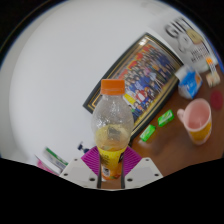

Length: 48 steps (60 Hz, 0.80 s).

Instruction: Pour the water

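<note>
The gripper [112,168] has its two purple-padded fingers closed against the sides of a clear plastic bottle with an orange cap and yellowish liquid [112,125], held upright over the brown wooden table [170,155], with a pink plastic cup [198,121] standing well apart toward the table's far side beside small green packets [157,125].

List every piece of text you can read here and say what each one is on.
White box beyond the pink cup: large dark letters, seemingly "GIT", cut off; uncertain.
Framed poster: rows of small pictures; any text too small.
Bottle between the gripper fingers: no label readable.
Green packets: print too small.
</note>
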Motion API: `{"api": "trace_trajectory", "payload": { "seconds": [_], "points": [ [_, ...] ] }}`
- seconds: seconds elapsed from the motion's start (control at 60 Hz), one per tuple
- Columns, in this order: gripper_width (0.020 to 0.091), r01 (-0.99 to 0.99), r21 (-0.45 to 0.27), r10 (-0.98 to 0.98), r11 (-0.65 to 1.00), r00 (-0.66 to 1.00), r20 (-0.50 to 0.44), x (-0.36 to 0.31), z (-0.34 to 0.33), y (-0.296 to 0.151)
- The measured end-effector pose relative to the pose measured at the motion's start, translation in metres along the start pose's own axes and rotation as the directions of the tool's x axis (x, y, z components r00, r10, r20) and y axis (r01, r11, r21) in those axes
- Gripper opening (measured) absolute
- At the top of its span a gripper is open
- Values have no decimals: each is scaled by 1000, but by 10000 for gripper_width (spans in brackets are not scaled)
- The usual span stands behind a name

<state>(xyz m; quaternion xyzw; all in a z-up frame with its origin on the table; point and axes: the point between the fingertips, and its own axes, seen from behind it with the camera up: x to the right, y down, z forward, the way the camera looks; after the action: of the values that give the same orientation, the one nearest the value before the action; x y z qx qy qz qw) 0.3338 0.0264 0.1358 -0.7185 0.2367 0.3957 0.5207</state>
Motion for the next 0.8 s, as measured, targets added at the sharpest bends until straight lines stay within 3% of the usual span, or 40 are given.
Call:
{"api": "trace_trajectory", "payload": {
  "seconds": [0.167, 0.383, 0.483, 0.633, 0.8],
  "points": [
    [254, -489, 25, 483, 872, 868, 120, 11, 1, -34],
    [254, -811, -24, 796, 585, 568, 209, 36, 9, -50],
    [254, -869, -27, 851, 494, 477, 220, 50, 12, -52],
    [255, -867, -27, 855, 498, 485, 185, 59, 17, -47],
    [255, -744, -14, 741, 668, 663, 107, 47, 11, -44]
  ]
}}
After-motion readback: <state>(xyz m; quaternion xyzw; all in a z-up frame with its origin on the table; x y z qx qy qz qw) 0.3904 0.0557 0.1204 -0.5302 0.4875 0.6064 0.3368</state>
